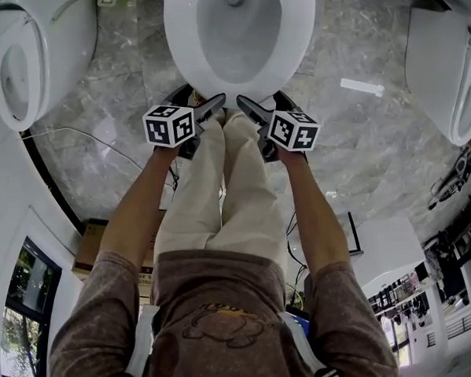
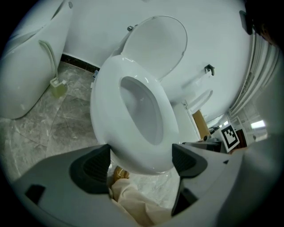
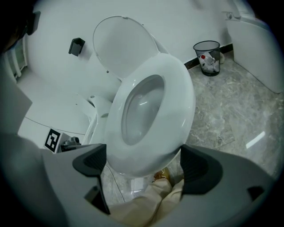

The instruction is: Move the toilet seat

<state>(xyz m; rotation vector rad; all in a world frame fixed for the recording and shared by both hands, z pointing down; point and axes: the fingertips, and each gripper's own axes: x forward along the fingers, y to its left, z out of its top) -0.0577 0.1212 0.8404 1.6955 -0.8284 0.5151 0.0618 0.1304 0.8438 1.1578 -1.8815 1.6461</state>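
Observation:
A white toilet stands right in front of me with its seat (image 1: 177, 31) lying down on the bowl and its lid (image 2: 155, 44) raised against the wall. My left gripper (image 1: 212, 105) and right gripper (image 1: 248, 106) hover side by side at the seat's front edge, just above my trousers. In the left gripper view the left gripper (image 2: 141, 162) is open, and the seat (image 2: 106, 102) fills the gap between its fingers. The right gripper (image 3: 143, 162) is open too, with the front of the seat (image 3: 177, 97) framed between its pads. I cannot tell whether either touches the seat.
Another white toilet (image 1: 30, 47) stands at my left and a third (image 1: 454, 69) at my right, on grey marble floor (image 1: 356, 143). A mesh waste bin (image 3: 207, 57) sits by the wall. A brush holder (image 2: 57, 86) stands on the floor. A cardboard box (image 1: 91, 247) lies behind me.

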